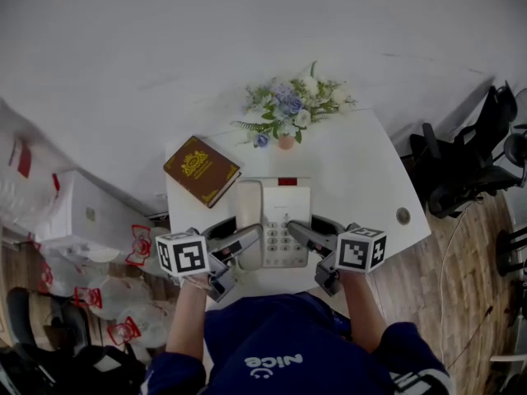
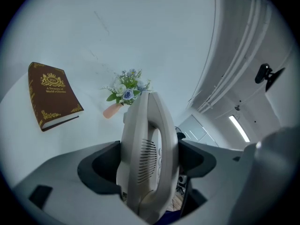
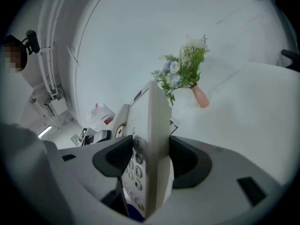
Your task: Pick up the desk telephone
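Phone (image 1: 276, 212) sits above the near edge of the table (image 1: 362, 171), dead centre in front of the person. It is cream, with the handset (image 1: 249, 220) on its left side, the keypad (image 1: 280, 241) lower middle, and a small red patch at the far end. Cannot tell whether its base is touching the table or just clear of it.

Left tongs (image 1: 245, 243) are clamped on the phone's left edge. In the left gripper view the phone (image 2: 147, 158) fills the gap edge-on, handset grille showing, both dark pads against it (image 2: 149, 165). Right tongs (image 1: 300, 233) are clamped on the right edge. In the right gripper view the phone (image 3: 150, 149) stands edge-on between the pads, keys facing left (image 3: 151, 159). Marker cubes (image 1: 182, 253) ride outboard of each hand.

Brown book (image 1: 201, 169) with gold tooling lies flat just beyond the phone's far left corner, turned at an angle; also seen in the left gripper view (image 2: 51, 95). Flowers (image 1: 292, 105), white and blue with green sprigs, stand in a small pink vase (image 1: 286, 141) at the far table edge, straight behind the phone, against the white wall. Both gripper views catch them (image 2: 127, 90) (image 3: 185, 69).

Round grommet (image 1: 403, 216) near the table's right edge. Black chairs (image 1: 461, 167) right of the table on a wood floor. White bags (image 1: 123, 303) with red print piled to the left.
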Motion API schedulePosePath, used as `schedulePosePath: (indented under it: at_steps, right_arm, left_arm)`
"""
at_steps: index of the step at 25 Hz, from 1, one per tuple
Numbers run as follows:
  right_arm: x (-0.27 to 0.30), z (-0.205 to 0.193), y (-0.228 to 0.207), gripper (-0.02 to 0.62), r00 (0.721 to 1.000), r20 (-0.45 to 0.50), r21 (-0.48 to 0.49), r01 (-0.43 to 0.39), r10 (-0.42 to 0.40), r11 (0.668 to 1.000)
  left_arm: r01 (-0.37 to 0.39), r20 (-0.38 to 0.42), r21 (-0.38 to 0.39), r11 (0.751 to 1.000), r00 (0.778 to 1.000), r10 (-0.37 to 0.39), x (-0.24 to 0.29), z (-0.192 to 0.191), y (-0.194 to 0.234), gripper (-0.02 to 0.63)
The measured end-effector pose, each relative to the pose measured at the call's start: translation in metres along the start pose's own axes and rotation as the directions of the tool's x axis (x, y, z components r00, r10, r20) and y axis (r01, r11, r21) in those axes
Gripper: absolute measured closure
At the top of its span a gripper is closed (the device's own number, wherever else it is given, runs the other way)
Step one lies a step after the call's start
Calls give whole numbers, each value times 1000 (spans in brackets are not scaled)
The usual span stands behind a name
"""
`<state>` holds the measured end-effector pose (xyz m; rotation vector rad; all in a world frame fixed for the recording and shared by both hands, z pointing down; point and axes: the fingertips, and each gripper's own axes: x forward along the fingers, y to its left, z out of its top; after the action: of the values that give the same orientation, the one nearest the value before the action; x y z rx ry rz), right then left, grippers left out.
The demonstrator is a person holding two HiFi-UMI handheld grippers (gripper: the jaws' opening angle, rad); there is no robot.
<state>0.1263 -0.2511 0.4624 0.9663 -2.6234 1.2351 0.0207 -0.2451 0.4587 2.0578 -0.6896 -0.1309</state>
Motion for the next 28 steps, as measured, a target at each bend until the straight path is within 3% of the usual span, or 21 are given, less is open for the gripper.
schedulePosePath:
  at_steps: [3,8,16,28]
  right_arm:
    - [-3,6,7,334,1000,19,-10,-13,13,1000]
    - [-4,15,17,336,998,47,-25,-29,31,999]
    - [-12,32,38,341,992,100,-71,-65,72,995]
    - [-22,60,76,345,974,167,-177,-120,150,977]
  left_arm:
    - [19,16,50,999,1000,-20,-2,10,-13,224]
    - [3,29,71,997,1000,-5,-8,17,-17,224]
    - [37,87,123,992,995,-48,-18,34,-44,224]
    - [52,118,259,965,989,-85,-37,59,-81,224]
